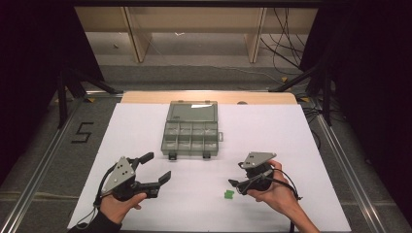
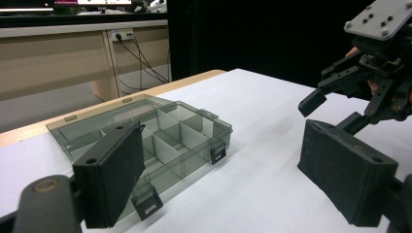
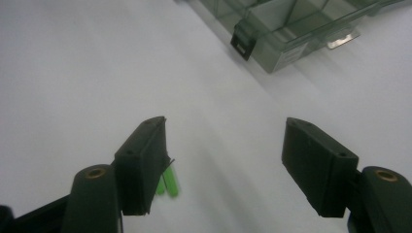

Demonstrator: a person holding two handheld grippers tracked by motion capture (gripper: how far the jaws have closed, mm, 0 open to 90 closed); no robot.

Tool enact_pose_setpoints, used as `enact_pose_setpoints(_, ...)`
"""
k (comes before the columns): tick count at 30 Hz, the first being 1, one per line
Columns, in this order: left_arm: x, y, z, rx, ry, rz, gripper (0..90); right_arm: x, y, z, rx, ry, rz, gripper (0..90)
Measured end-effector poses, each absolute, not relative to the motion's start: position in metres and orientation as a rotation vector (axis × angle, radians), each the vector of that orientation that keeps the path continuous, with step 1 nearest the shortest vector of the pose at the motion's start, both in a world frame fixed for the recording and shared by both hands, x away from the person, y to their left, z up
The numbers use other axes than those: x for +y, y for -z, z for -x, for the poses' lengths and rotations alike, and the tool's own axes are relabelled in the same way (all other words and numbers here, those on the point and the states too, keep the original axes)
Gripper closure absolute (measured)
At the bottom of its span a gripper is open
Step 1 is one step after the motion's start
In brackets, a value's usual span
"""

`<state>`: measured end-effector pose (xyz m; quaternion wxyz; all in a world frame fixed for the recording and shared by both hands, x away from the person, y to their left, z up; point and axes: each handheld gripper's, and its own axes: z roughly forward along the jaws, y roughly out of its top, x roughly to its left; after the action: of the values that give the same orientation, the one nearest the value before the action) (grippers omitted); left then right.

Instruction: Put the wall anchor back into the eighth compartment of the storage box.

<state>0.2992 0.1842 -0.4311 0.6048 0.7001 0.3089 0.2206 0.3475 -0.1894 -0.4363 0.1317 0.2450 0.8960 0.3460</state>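
The small green piece [image 1: 229, 194] lay on the white bench [image 1: 291, 145] just beside the right hand-held gripper [image 1: 236, 185]; its jaws stood apart, gripping nothing; the left hand-held gripper [image 1: 159, 167] gaped too.

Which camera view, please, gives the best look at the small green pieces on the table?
The high view: the green pieces lie unobstructed on the white table. In the right gripper view, a black jaw partly hides them.

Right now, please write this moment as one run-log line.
left gripper: open, idle | right gripper: open, near green pieces | organizer box: lid open
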Motion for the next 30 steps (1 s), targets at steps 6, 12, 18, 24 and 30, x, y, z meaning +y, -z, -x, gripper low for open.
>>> enact_pose_setpoints(6, 0.184, 0.431, -0.299, 0.723, -0.504, -1.614, 15.8, -0.181, 0.436, -0.354, 2.696, -0.915, -0.673, 35.9)
enact_pose_setpoints(12, 0.185, 0.431, -0.299, 0.708, -0.517, -1.622, 15.8, -0.174, 0.44, -0.361, 2.771, -0.816, -0.62, 37.8)
enact_pose_setpoints(18, 0.185, 0.431, -0.299, 0.706, -0.517, -1.625, 15.9, -0.17, 0.439, -0.362, 2.825, -0.758, -0.574, 44.2)
enact_pose_setpoints(24, 0.184, 0.431, -0.299, 0.723, -0.508, -1.615, 15.9, -0.164, 0.444, -0.361, 2.886, -0.677, -0.537, 52.9)
enact_pose_setpoints(30, 0.185, 0.431, -0.3, 0.702, -0.52, -1.625, 15.8, -0.159, 0.449, -0.361, 2.935, -0.612, -0.511, 60.5)
